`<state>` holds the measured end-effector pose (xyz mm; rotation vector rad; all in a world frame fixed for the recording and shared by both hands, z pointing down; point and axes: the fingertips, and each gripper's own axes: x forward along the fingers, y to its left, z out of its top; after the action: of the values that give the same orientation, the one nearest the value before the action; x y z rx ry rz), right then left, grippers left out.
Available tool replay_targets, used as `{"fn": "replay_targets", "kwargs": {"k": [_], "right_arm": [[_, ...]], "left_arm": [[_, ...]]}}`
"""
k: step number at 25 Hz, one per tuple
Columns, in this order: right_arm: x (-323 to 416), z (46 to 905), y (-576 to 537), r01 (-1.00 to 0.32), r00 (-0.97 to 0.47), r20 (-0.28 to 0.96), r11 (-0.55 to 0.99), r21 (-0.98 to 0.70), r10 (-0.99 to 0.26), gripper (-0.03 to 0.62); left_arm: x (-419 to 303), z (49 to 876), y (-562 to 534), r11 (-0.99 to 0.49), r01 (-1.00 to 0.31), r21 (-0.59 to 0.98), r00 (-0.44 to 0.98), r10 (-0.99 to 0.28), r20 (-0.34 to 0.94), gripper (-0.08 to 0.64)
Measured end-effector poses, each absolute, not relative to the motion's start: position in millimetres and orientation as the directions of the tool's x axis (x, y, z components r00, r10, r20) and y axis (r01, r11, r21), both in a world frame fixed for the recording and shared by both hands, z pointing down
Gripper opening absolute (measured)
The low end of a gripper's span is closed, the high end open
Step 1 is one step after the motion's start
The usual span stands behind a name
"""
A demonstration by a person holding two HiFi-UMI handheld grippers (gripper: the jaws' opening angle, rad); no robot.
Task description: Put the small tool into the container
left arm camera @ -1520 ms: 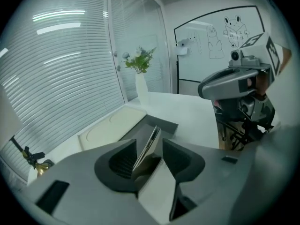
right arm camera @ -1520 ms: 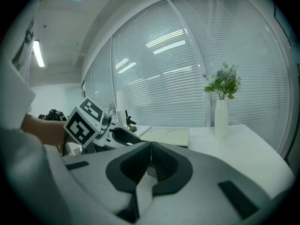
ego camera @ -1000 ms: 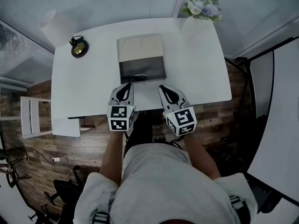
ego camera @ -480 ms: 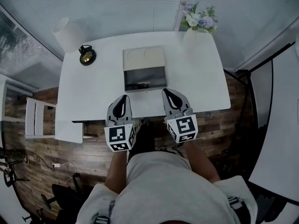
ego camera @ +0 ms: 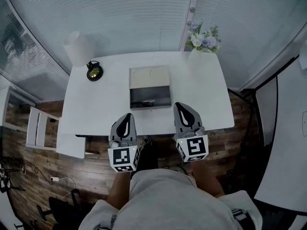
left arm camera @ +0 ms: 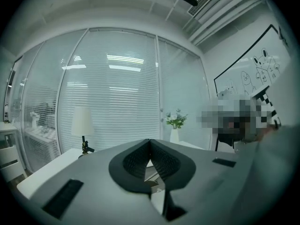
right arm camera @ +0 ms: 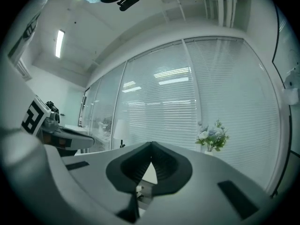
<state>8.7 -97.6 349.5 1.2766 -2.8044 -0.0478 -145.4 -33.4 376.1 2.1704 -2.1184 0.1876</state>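
Observation:
On the white table (ego camera: 98, 104) stands the container (ego camera: 150, 87), a box with a beige lid part at the back and a dark open compartment at the front. A small dark tool (ego camera: 147, 101) lies inside that compartment. My left gripper (ego camera: 124, 119) hangs shut and empty off the table's near edge, left of the box. Over the same edge, to the box's right, my right gripper (ego camera: 183, 108) is also shut with nothing in it. In the left gripper view its tips (left arm camera: 149, 140) meet; in the right gripper view the tips (right arm camera: 151, 144) meet too.
A white table lamp (ego camera: 78, 47) and a small black and gold object (ego camera: 94, 71) stand at the table's back left. A vase of flowers (ego camera: 200, 41) is at the back right. A white chair (ego camera: 42, 127) is at left, over wooden floor.
Both grippers have drawn back from the box toward the person, past the table's near edge. The head camera has tilted, so the table sits lower in view.

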Motion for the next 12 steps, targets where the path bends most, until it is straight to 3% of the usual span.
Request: {"fn": "replay_targets", "kwargs": {"k": [12], "right_arm": [[10,335,-93,-0.743,-0.666,0.010,0.665,0.071,-0.746,0.025]], "left_arm": [[-143,351,-33,-0.024,-1.000,-0.004,0.023,-0.995,0.097,0.023]]}}
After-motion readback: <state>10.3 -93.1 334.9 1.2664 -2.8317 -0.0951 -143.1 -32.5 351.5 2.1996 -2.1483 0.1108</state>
